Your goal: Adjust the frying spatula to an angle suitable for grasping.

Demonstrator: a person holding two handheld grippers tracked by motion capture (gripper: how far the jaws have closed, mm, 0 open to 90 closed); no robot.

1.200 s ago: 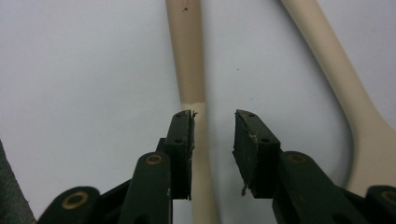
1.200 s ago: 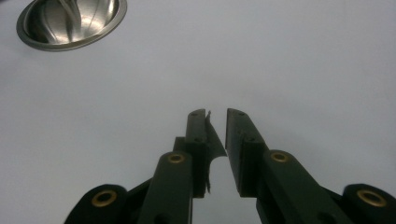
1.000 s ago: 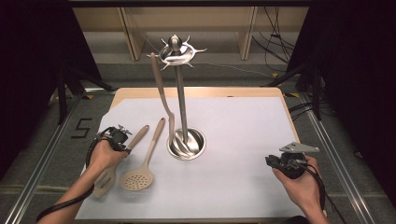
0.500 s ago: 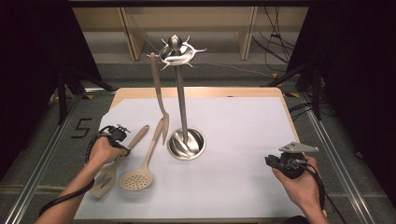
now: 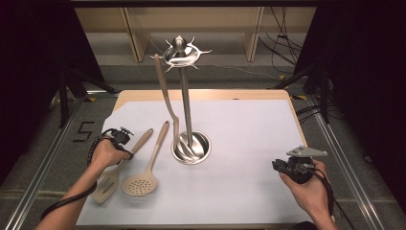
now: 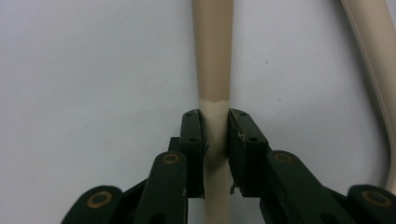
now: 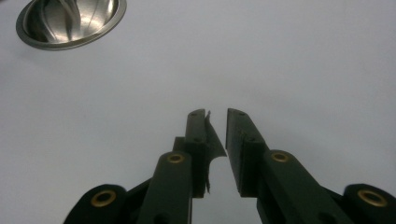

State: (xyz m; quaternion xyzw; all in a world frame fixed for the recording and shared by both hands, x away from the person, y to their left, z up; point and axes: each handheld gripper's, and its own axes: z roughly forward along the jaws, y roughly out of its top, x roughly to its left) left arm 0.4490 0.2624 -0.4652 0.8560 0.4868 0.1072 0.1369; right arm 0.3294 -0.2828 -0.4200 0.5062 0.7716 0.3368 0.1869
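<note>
Spatula [image 5: 111, 176]: beige, matte, slotted flat blade and a long round handle tapering toward the tip. It lies on the white sheet [image 5: 239, 143] at about 8 o'clock from the steel stand [image 5: 184, 96], handle pointing toward 1 o'clock. In the left gripper view the spatula handle [image 6: 213, 70] runs straight up between the two black jaws, with a faint step in tone where the handle changes finish.

Left gripper [image 5: 125, 142]: jaws have just been closing; both pads now press on the handle from either side, near its middle. Handle still flat on the sheet.

Skimmer [image 5: 143, 177]: same beige material, round perforated head, lying just beside the spatula at its 3 o'clock, handles nearly parallel. A third beige utensil [image 5: 167, 103] hangs from the stand's top ring.

Stand: polished metal, thin upright rod, hooked crown on top, round dished base [image 7: 70, 21] with swirl ribs, mirror-bright.

Right gripper [image 7: 216, 114]: jaws nearly together with a narrow gap, nothing between them; a thin torn flap of pad lining sticks off the left jaw. It rests near the sheet's edge at 4 o'clock from the stand, well apart from the spatula.

Writing: a "5" [image 5: 84, 130] marked on the dark floor at 9 o'clock from the sheet.
</note>
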